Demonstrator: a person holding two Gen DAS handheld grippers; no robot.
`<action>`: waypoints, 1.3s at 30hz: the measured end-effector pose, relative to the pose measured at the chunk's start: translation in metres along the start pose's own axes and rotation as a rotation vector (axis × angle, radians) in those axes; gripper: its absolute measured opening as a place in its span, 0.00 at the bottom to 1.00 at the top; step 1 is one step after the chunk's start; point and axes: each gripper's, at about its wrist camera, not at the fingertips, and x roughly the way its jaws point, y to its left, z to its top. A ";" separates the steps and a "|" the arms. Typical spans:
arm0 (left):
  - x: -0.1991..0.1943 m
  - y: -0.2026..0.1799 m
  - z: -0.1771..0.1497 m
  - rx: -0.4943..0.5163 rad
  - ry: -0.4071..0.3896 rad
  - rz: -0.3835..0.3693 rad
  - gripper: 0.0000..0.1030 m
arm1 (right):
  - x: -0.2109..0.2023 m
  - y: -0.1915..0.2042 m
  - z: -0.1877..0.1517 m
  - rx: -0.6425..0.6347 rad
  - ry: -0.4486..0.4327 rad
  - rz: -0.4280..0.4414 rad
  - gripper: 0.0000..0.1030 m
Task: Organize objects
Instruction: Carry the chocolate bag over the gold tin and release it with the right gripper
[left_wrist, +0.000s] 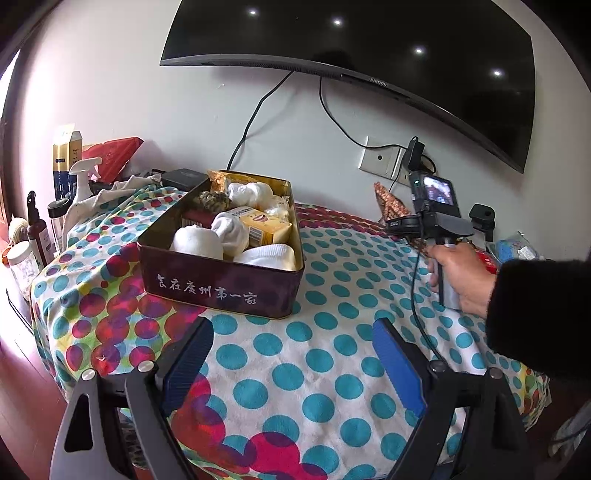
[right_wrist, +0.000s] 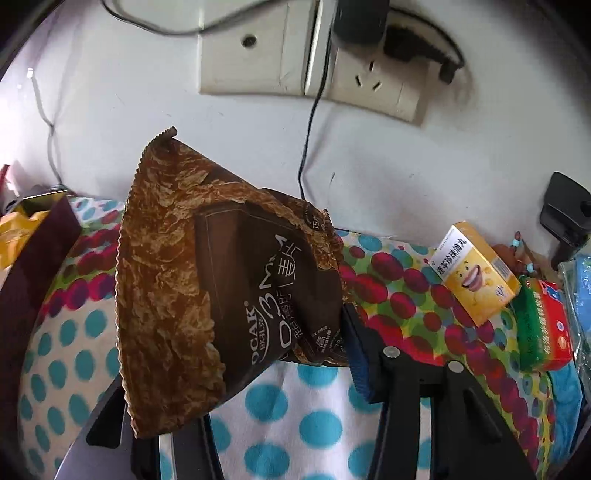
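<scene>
A brown snack bag (right_wrist: 207, 288) stands tilted between the jaws of my right gripper (right_wrist: 236, 350). The right blue pad (right_wrist: 356, 354) presses its edge, and the left finger is hidden behind the bag, so the gripper is shut on it. In the left wrist view the same bag (left_wrist: 388, 203) shows by the wall, beside the hand (left_wrist: 461, 273) holding that gripper. A dark maroon tin (left_wrist: 221, 284) holds white socks and a yellow box. My left gripper (left_wrist: 295, 354) hangs open over the dotted cloth (left_wrist: 332, 369), short of the tin, with nothing between its fingers.
A yellow medicine box (right_wrist: 476, 273) and a green and red box (right_wrist: 543, 328) lie at the right. Wall sockets (right_wrist: 310, 62) with cables sit behind the bag. A television (left_wrist: 369, 55) hangs above. Bottles (left_wrist: 37, 229) and a spray bottle (left_wrist: 83, 177) crowd the table's left edge.
</scene>
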 end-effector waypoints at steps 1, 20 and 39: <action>0.000 0.000 0.000 0.000 0.003 0.002 0.87 | -0.008 0.000 -0.004 -0.001 -0.011 0.007 0.45; 0.005 -0.014 -0.008 0.062 0.011 0.019 0.87 | -0.023 -0.021 -0.038 0.153 0.020 0.002 0.45; 0.004 -0.017 -0.009 0.070 0.013 0.021 0.87 | -0.015 -0.026 -0.040 0.152 0.030 -0.007 0.45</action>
